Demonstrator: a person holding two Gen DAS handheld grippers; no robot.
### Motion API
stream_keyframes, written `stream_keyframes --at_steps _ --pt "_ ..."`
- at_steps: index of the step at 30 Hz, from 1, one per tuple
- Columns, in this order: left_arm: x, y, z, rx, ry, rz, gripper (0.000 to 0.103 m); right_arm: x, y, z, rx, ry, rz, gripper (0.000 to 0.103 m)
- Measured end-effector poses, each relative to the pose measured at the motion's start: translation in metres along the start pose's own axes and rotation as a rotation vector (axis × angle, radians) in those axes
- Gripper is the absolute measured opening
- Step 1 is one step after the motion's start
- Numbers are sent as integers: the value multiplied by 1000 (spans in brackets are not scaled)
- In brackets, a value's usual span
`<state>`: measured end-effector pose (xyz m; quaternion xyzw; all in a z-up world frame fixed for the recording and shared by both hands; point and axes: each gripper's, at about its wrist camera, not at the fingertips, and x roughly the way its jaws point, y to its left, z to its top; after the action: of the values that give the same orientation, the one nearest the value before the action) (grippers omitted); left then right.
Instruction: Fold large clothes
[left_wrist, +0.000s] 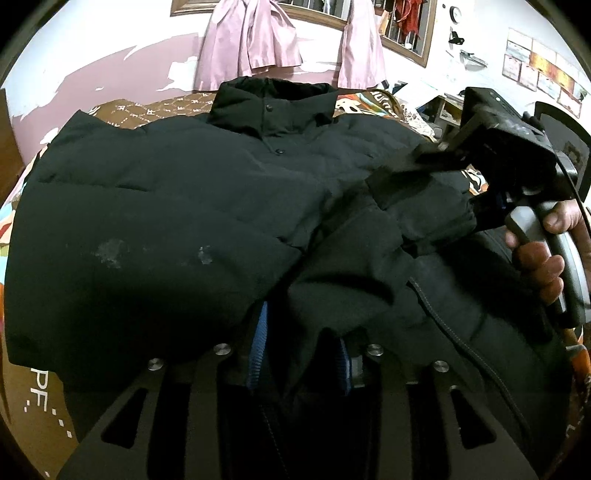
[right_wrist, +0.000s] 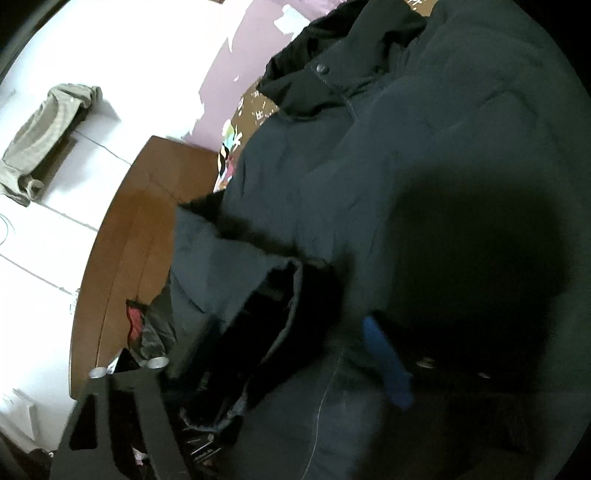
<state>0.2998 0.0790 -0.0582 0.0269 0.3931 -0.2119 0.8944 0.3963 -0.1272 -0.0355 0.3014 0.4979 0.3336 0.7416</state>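
Observation:
A large black puffer jacket (left_wrist: 177, 199) lies front-up on the bed, collar (left_wrist: 273, 107) at the far side. My left gripper (left_wrist: 301, 350) is at the near hem, its blue pads closed on a fold of jacket fabric. My right gripper (left_wrist: 436, 158) is at the right, shut on the jacket's sleeve cuff (left_wrist: 399, 184), which is drawn across the body. In the right wrist view the jacket (right_wrist: 424, 166) fills the frame, and a blue pad (right_wrist: 388, 362) presses into dark fabric; the other finger is hidden.
The bed has a brown patterned cover (left_wrist: 37, 402). Pink curtains (left_wrist: 251, 40) hang on the far wall, and a cluttered desk (left_wrist: 447, 107) stands far right. A wooden bed board (right_wrist: 133, 240), white floor tiles and a crumpled khaki garment (right_wrist: 44, 136) show in the right wrist view.

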Motion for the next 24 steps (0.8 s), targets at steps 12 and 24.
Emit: stream_keyframes --at_steps 12,24 --pt "-28 1 3 -18 -96 -180 49 -40 36 -9 -208 -114 -99 6" --pt "-61 1 27 -112 -158 -32 56 -121 29 16 -315 -417 -296 6"
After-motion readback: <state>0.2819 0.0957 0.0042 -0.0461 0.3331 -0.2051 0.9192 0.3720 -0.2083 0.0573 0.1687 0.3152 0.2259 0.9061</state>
